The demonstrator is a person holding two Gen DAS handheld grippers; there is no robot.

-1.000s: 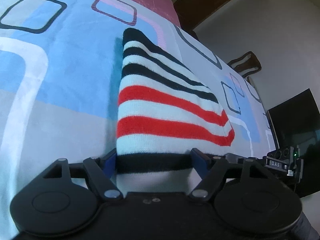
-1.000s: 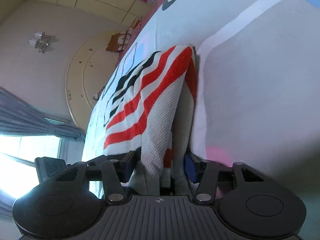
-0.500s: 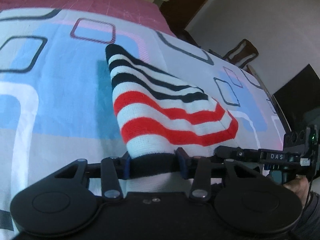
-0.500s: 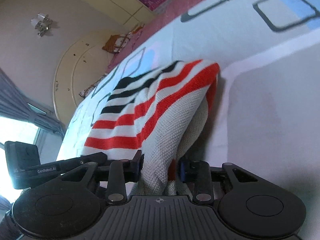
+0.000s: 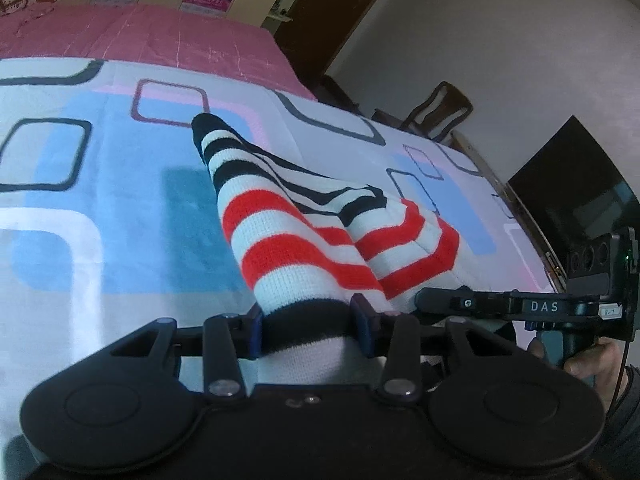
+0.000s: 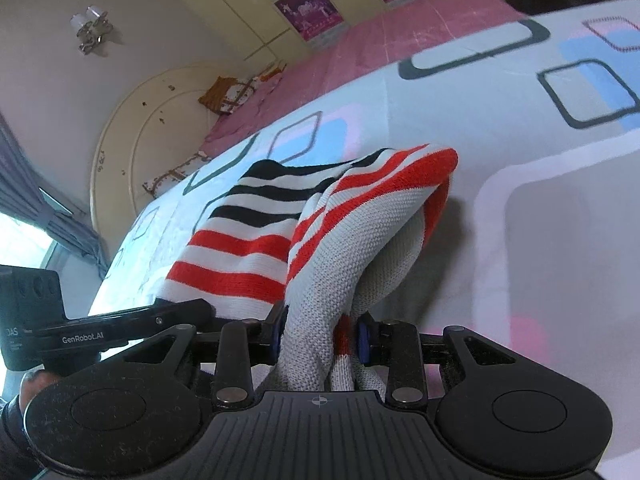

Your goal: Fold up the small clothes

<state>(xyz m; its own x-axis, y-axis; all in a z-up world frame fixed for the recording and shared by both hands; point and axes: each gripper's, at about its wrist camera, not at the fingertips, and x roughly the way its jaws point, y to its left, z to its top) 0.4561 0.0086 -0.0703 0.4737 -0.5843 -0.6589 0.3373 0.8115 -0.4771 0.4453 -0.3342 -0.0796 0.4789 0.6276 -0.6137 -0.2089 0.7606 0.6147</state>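
A small knitted garment (image 5: 288, 236) with white, red and black stripes is lifted off the patterned bed sheet (image 5: 100, 184), its far end resting on the sheet. My left gripper (image 5: 308, 322) is shut on its black hem. My right gripper (image 6: 320, 334) is shut on bunched white and red fabric of the same garment (image 6: 360, 220). The garment sags in a crease between the two grips. The right gripper shows at the right of the left wrist view (image 5: 500, 306), close beside the left one. The left gripper shows at the left of the right wrist view (image 6: 100, 332).
A pink bedspread (image 5: 160, 36) covers the far part of the bed. A dark chair (image 5: 436, 110) and a black screen (image 5: 572, 196) stand past the bed's right edge. A curved headboard (image 6: 132, 148) and a window with curtains (image 6: 24, 232) lie to the left.
Both grippers have risen and moved closer together with the garment, so it now creases in the middle. The cameras tilted up, showing more of the room.
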